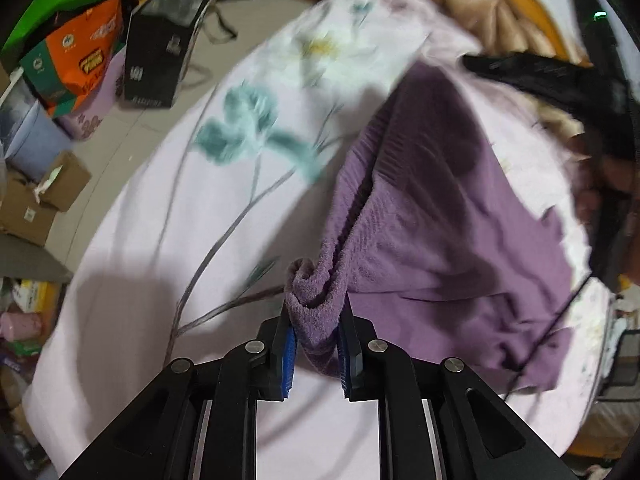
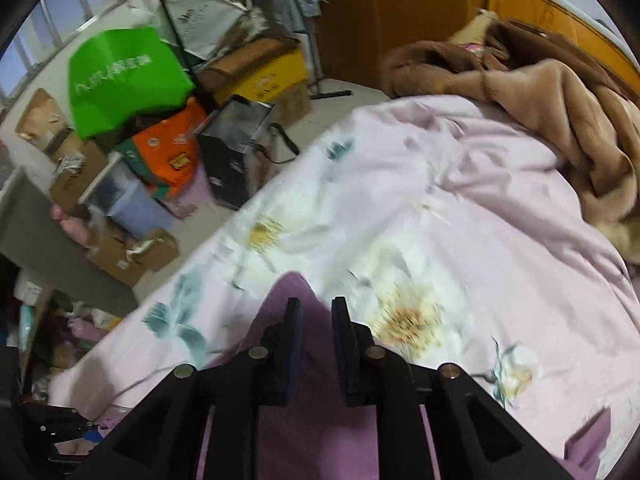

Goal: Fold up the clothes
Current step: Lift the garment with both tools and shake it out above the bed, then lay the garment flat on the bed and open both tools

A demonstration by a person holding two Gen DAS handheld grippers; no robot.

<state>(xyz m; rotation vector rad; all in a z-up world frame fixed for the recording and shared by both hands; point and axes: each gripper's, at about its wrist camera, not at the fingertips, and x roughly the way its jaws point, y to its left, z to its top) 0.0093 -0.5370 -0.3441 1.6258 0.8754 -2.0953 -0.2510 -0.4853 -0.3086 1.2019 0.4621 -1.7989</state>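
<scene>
Purple garment (image 1: 440,220): spread on your floral bedsheet (image 1: 200,240), one bunched ribbed edge up between your left gripper (image 1: 316,320) fingers.
Left grip: blue pads (image 1: 289,356) narrowly apart, pinching that fabric roll; rest of garment trails off to the right.
Right gripper (image 2: 316,312): fingers spread a bit, cloth lies under/behind the gap, pads not pressing it.
Right gripper in left view (image 1: 540,76): dark, blurred.
Writing: green bag (image 2: 124,76) has white print, orange bag (image 2: 168,152) a logo; both unreadable.
Bkgd: brown blanket (image 2: 560,112) at bed's far end.
</scene>
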